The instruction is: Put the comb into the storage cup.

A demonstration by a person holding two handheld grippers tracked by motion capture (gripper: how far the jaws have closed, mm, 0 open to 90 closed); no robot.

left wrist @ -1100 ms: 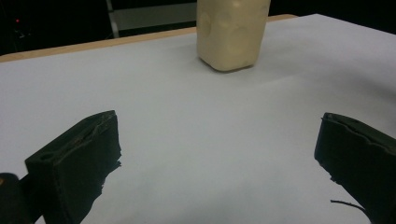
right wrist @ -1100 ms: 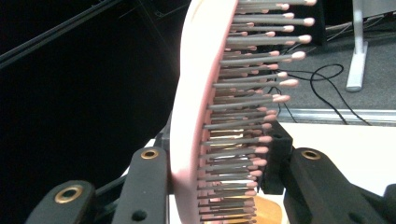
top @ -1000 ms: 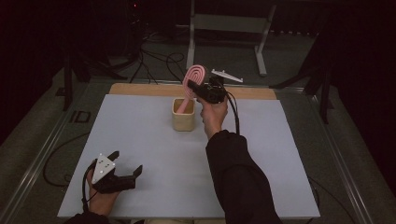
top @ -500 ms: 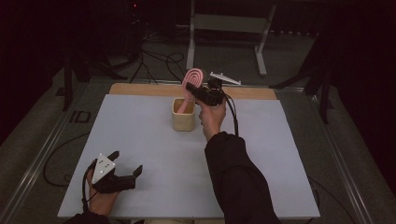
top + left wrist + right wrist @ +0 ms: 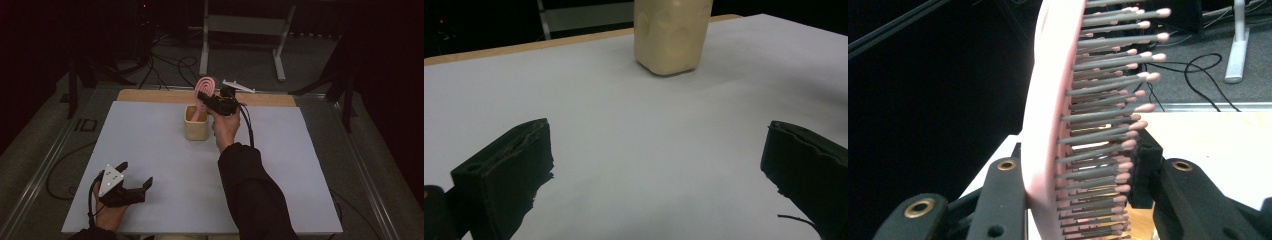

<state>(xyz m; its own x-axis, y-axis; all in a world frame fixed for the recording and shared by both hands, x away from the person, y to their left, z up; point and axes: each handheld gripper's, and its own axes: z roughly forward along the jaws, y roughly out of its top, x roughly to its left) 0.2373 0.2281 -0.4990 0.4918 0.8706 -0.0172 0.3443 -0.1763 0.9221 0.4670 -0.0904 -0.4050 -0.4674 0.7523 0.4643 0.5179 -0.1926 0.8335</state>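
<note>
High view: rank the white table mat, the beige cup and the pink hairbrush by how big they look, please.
1. White table mat, largest by far.
2. Beige cup and pink hairbrush look alike; the brush is part hidden by the cup and the right gripper, so no ranking.

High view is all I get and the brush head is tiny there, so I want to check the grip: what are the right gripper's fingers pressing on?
Observer: The right gripper has one finger on the pink hairbrush's smooth back, the other against its bristle tips.
Operator: How is the head turned?
Observer: Edge-on, with the bristles pointing sideways.
Operator: Is the left gripper holding anything?
Observer: No. The left gripper has its fingers wide apart over bare white table, facing the tan cup.
</note>
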